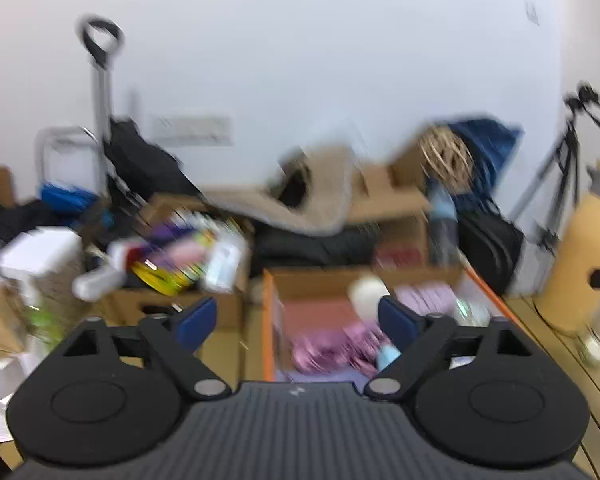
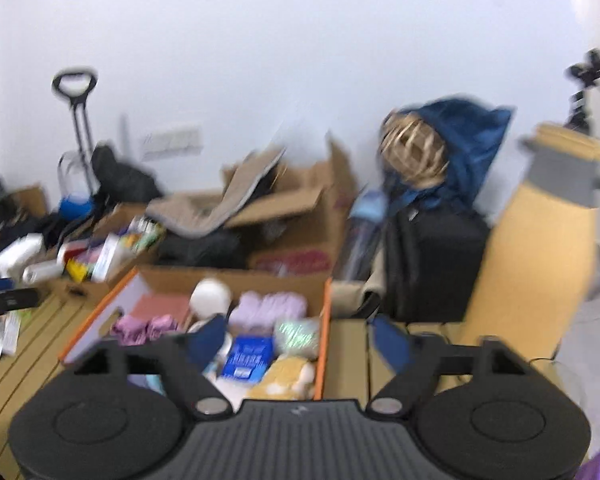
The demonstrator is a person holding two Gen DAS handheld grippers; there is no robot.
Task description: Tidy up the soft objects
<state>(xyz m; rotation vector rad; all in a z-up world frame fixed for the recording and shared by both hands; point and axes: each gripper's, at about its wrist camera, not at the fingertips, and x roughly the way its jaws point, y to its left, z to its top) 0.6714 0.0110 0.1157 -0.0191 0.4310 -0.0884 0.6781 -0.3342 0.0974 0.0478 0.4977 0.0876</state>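
Both views are smeared by blur. The left gripper [image 1: 296,322] is seen with its blue pads spread wide and nothing held between them; the right gripper [image 2: 298,340] is likewise wide open and empty. Ahead of both, an orange-edged cardboard box [image 2: 323,344] rests on the wooden slatted floor [image 2: 28,344]. Inside it are seen pink cloth [image 2: 144,328], lilac knitted items [image 2: 272,306], a white ball [image 2: 210,296], a blue packet [image 2: 246,356] and a yellow plush [image 2: 286,376].

Black grippers [image 1: 296,322], blue-padded fingers [image 1: 198,320]
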